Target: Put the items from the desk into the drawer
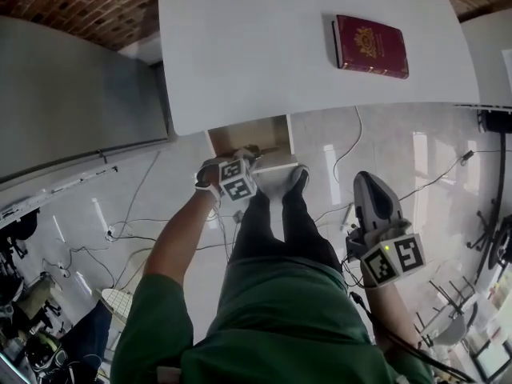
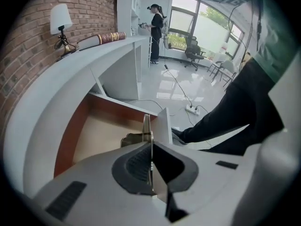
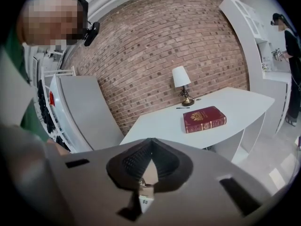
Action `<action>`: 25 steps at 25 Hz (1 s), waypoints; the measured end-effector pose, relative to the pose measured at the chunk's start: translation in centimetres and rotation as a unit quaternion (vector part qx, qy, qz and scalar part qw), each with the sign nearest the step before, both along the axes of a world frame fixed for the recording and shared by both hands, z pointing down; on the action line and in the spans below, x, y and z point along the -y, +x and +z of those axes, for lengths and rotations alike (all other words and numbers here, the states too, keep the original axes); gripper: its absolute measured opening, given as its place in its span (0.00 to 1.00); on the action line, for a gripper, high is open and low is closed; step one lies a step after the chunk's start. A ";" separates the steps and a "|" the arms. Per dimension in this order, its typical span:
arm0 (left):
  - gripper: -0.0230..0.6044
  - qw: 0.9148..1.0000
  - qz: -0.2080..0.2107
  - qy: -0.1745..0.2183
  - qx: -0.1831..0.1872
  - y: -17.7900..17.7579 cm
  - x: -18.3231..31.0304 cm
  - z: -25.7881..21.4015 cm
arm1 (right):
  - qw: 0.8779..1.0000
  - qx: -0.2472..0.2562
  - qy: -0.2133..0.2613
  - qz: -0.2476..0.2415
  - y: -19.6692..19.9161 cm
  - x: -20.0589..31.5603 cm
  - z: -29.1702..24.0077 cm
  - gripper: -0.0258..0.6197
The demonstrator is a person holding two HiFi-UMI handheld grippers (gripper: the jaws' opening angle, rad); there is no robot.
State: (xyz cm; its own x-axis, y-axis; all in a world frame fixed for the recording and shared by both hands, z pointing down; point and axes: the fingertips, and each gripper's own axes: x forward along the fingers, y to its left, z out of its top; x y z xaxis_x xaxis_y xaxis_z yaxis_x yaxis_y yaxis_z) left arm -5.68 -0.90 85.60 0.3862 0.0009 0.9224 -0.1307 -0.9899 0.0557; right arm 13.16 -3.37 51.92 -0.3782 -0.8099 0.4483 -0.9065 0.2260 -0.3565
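An open drawer (image 1: 268, 131) with a wood-coloured inside (image 2: 94, 135) juts out under the white desk (image 1: 264, 46). My left gripper (image 1: 248, 152) points down over it, its jaws (image 2: 149, 142) shut on a thin flat item (image 2: 146, 126) seen edge-on. Something brownish (image 2: 131, 139) lies in the drawer just beyond it. A dark red book (image 1: 370, 46) lies on the desk, and shows too in the right gripper view (image 3: 204, 119). My right gripper (image 1: 366, 181) hangs over the floor to the right, jaws (image 3: 150, 142) shut and empty.
A lamp (image 3: 182, 84) and a pen (image 3: 184, 108) stand at the desk's far end. A grey cabinet (image 1: 80, 102) flanks the desk. Cables (image 1: 120, 230) and a power strip (image 2: 193, 109) lie on the floor. My shoe (image 1: 296, 178) is beside the drawer front. A person (image 2: 155, 32) stands far off.
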 end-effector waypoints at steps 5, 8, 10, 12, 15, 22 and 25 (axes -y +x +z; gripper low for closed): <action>0.05 1.000 0.015 -0.009 0.010 0.3 -0.3 3.6 | 1.000 -0.001 -0.026 0.000 0.4 -0.8 2.5 0.04; 0.05 0.999 0.028 -0.016 0.021 0.6 -0.2 5.8 | 0.999 -0.002 -0.036 0.005 1.0 -0.8 3.6 0.04; 0.05 0.999 0.036 -0.025 0.027 0.7 -0.2 7.0 | 0.999 0.003 -0.038 0.011 1.2 -0.8 4.2 0.04; 0.05 0.998 0.039 -0.031 0.032 0.5 -0.1 8.1 | 0.999 0.009 -0.040 0.016 1.3 -0.8 4.7 0.04; 0.05 0.998 0.038 -0.039 0.039 0.3 0.0 9.6 | 0.999 0.021 -0.044 0.024 1.6 -0.7 5.6 0.04; 0.05 0.996 0.052 -0.042 0.063 0.5 0.5 13.5 | 0.997 0.019 -0.079 0.019 1.9 -1.1 9.2 0.04; 0.05 0.996 0.043 -0.042 0.062 0.8 0.7 14.7 | 0.996 0.027 -0.081 0.003 0.9 -1.3 10.0 0.04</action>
State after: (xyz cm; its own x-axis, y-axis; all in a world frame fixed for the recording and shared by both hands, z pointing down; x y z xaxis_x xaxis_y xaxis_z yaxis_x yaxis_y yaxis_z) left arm -4.86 -1.60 100.27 0.2638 0.1088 0.9584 -0.0558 -0.9902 0.1277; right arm 14.03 -2.03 61.88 -0.3996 -0.7308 0.5534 -0.8868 0.1553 -0.4353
